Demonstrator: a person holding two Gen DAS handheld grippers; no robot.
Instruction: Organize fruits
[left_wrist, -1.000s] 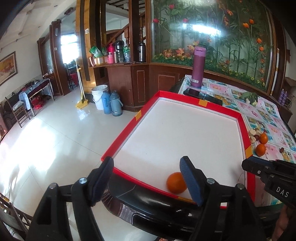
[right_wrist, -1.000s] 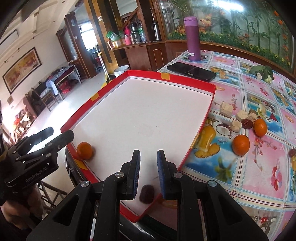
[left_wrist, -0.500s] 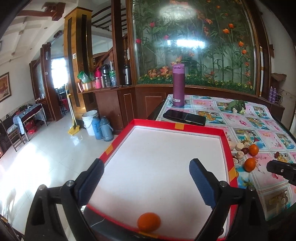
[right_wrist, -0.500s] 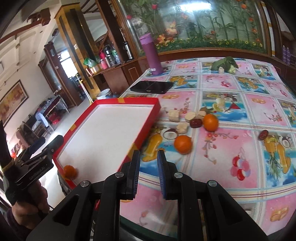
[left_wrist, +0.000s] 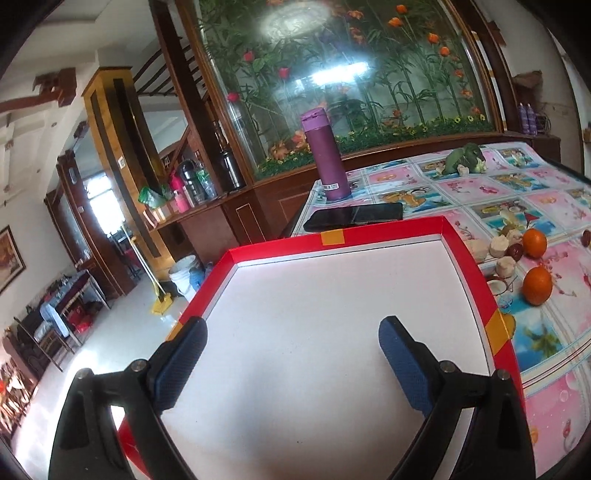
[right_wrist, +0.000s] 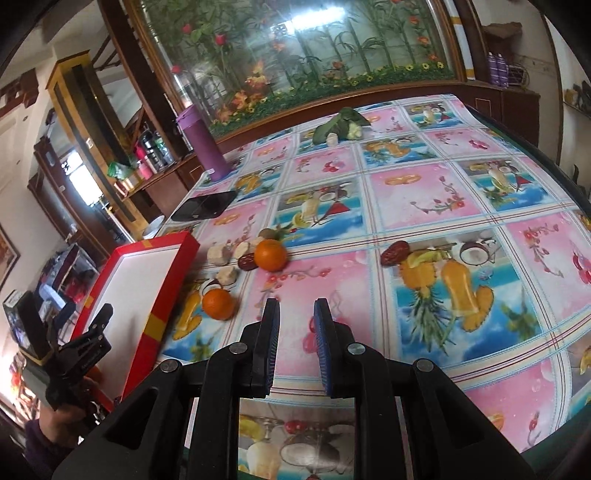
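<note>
My left gripper (left_wrist: 291, 336) is open and empty above the white floor of the red-rimmed tray (left_wrist: 384, 230). Two oranges (left_wrist: 537, 286) (left_wrist: 534, 242) lie on the tablecloth right of the tray, with pale fruit chunks (left_wrist: 498, 245) and a dark date (left_wrist: 515, 252). In the right wrist view my right gripper (right_wrist: 295, 314) hovers over the tablecloth, its jaws a narrow gap apart and empty. The near orange (right_wrist: 218, 303) is just left of its fingertips, the far orange (right_wrist: 270, 254) beyond. Another date (right_wrist: 395, 253) lies to the right. The left gripper (right_wrist: 88, 343) shows at the tray's near end (right_wrist: 166, 291).
A purple bottle (left_wrist: 327, 158) and a black phone (left_wrist: 352, 216) stand beyond the tray. Green vegetables (right_wrist: 340, 125) lie at the table's far side. The table's left edge drops to the floor beside the tray.
The right gripper swung right, from the tray out over the tablecloth near the oranges, and its jaws parted slightly. The left gripper lifted and advanced; the orange in the tray has left its view.
</note>
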